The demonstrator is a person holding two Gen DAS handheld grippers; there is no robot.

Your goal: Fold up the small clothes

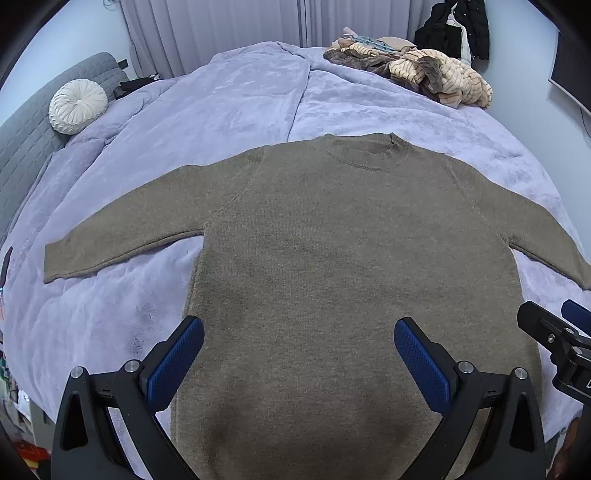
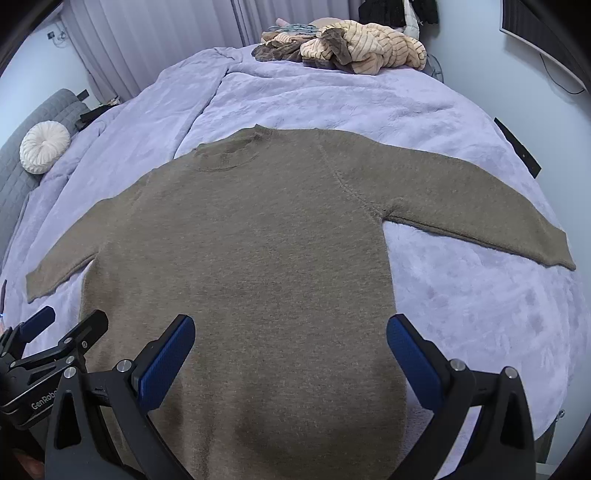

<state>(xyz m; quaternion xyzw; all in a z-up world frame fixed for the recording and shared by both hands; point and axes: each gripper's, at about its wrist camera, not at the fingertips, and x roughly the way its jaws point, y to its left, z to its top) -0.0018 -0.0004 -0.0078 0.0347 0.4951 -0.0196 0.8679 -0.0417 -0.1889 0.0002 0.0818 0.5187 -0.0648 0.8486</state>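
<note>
1. A brown-olive knitted sweater [image 1: 314,240] lies flat and unfolded on a bed covered with a pale lavender plush blanket [image 1: 240,96]. Its round neckline points toward the far side of the bed and its hem toward the cameras.
2. Both sleeves are spread outward: the left sleeve [image 1: 122,236] reaches toward the left edge of the bed, and the right sleeve [image 2: 480,210] stretches toward the right edge.
3. The left claw [image 1: 299,354] hangs above the lower body of the sweater, tilted downward. It is released, its blue ribbed pads [image 1: 177,362] standing wide apart with nothing between them but the knit below.
4. The right claw [image 2: 291,350] hangs beside it over the same lower part of the sweater, likewise released, with nothing gripped.
5. Whether either claw touches the fabric cannot be told.
6. At the far corner of the bed sits a heap of beige and brown striped fuzzy clothes [image 1: 424,74].
7. A round white pleated cushion [image 1: 77,106] rests against a grey quilted headboard [image 1: 26,136] at the left.
8. Pale pleated curtains [image 1: 221,29] hang behind the bed.
</note>
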